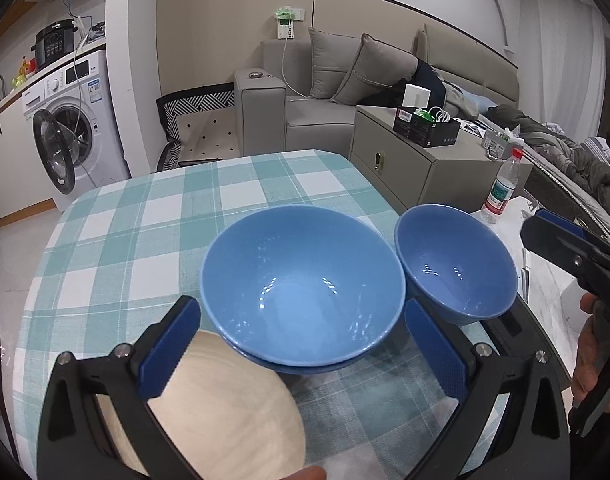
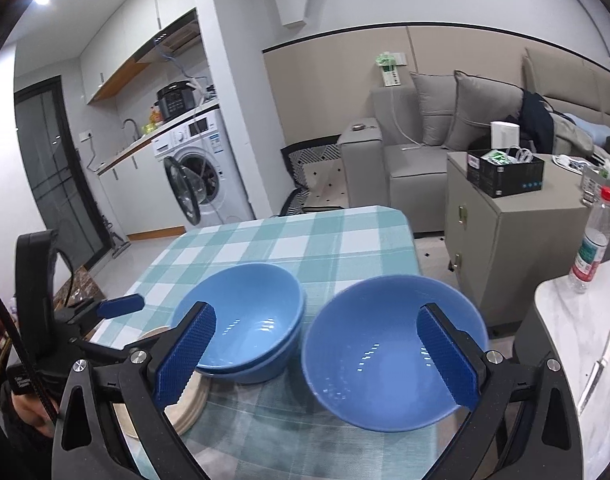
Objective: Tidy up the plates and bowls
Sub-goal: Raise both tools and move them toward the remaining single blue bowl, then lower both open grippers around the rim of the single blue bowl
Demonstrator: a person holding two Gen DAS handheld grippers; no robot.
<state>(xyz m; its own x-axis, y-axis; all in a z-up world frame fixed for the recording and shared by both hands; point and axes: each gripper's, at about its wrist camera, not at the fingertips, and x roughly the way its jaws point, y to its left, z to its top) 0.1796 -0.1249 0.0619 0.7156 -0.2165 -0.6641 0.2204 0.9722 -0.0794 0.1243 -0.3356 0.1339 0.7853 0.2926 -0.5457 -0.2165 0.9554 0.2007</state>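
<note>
While two blue bowls sit nested one inside the other on the checked cloth of the surface (image 1: 145,216), the left gripper (image 1: 303,350) hangs just short of them with its fingers (image 1: 173,350) spread wide apart, holding nothing. That stack of two bowls (image 1: 303,292) lies ahead of and between the two blue pads, its near rim roughly level with their tips; no pad touches it. Under the left finger and partly under the stack lies a pale wooden plate (image 1: 233,408), its far edge tucked beneath the bowls.

Just to the right of the stack is a single blue bowl (image 2: 389,356), close to the stack without clearly touching it. From the right wrist view it lies between the fingers (image 2: 185,360) of the right gripper (image 2: 317,358), which also stand apart; the right pad overlaps its rim in the picture, the left pad lies clear of it, and whether either presses on it I cannot tell.

Off the right side of the surface stands a white counter with a plastic water bottle (image 1: 501,184) and a knife (image 2: 595,376). Beyond are a grey cabinet (image 1: 409,168), a sofa (image 1: 321,92) and a washing machine (image 1: 69,120) with its door open
</note>
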